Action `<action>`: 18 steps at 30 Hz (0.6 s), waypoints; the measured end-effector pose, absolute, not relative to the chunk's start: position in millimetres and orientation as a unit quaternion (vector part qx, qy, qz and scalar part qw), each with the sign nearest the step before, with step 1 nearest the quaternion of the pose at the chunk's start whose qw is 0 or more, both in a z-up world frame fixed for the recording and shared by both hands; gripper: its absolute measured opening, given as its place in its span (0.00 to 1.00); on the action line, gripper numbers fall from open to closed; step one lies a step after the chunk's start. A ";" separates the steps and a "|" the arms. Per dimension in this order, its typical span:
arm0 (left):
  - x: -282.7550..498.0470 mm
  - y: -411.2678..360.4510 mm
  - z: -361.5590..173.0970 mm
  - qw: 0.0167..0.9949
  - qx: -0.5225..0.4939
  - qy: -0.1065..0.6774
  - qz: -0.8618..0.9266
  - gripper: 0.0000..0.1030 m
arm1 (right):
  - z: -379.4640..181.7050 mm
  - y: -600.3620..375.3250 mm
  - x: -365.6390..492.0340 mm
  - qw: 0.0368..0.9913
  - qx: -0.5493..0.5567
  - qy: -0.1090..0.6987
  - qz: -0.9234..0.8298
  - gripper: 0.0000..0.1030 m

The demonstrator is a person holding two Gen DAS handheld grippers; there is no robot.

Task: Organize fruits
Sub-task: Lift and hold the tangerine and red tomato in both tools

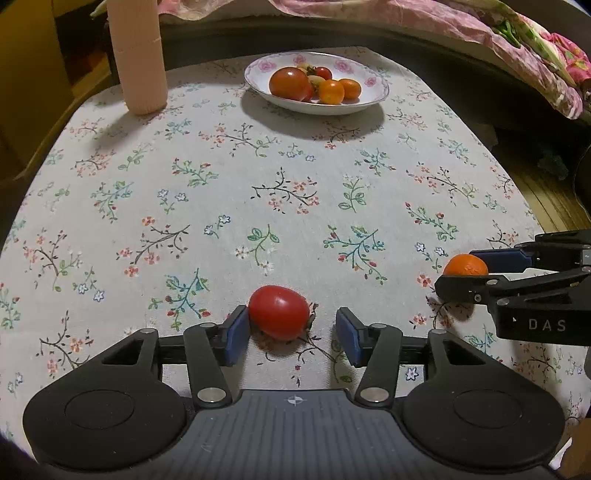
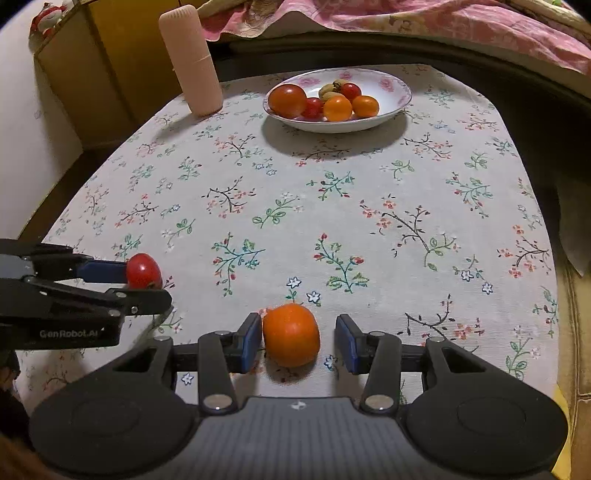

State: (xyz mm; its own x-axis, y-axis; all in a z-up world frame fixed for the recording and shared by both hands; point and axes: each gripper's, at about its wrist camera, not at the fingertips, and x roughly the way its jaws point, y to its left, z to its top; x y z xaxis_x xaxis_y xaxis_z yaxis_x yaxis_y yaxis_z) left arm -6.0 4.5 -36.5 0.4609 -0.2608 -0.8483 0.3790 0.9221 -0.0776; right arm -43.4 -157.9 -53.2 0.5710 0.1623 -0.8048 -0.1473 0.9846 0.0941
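A small red tomato (image 1: 279, 312) lies on the floral tablecloth between the fingers of my open left gripper (image 1: 293, 332); the left pad touches it, the right pad stands apart. An orange fruit (image 2: 291, 334) lies between the fingers of my open right gripper (image 2: 299, 341), against the left pad. Each gripper shows in the other view: the right gripper (image 1: 461, 275) around the orange fruit (image 1: 466, 265), the left gripper (image 2: 147, 280) around the red tomato (image 2: 143, 271). A white floral plate (image 1: 376, 94) at the far side holds several red and orange fruits; it also shows in the right wrist view (image 2: 400, 98).
A tall pink bottle (image 1: 138, 55) stands at the table's far left, also in the right wrist view (image 2: 192, 59). Pink bedding (image 1: 480, 22) lies behind the table. A yellow cabinet (image 2: 110, 55) stands at the left.
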 end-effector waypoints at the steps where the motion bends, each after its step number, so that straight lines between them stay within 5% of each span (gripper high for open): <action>1: -5.8 4.9 -36.2 0.852 0.059 0.484 -0.188 0.58 | -53.2 -157.9 -43.4 0.886 0.008 0.455 0.088 0.44; 9: -4.4 6.0 -36.6 0.853 0.058 0.484 -0.187 0.58 | -52.8 -160.3 -45.1 0.887 0.016 0.453 0.085 0.44; 18: -6.8 8.1 -35.8 0.853 0.062 0.486 -0.178 0.44 | -53.5 -156.9 -46.0 0.889 0.004 0.451 0.082 0.40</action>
State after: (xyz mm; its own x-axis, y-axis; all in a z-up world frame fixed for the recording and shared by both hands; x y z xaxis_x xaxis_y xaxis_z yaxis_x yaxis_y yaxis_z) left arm -6.8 8.1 -35.8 0.4636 -0.2432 -0.8520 0.3631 0.9293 -0.0677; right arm -46.0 -156.9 -53.5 0.5799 0.1495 -0.8009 -0.1420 0.9865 0.0813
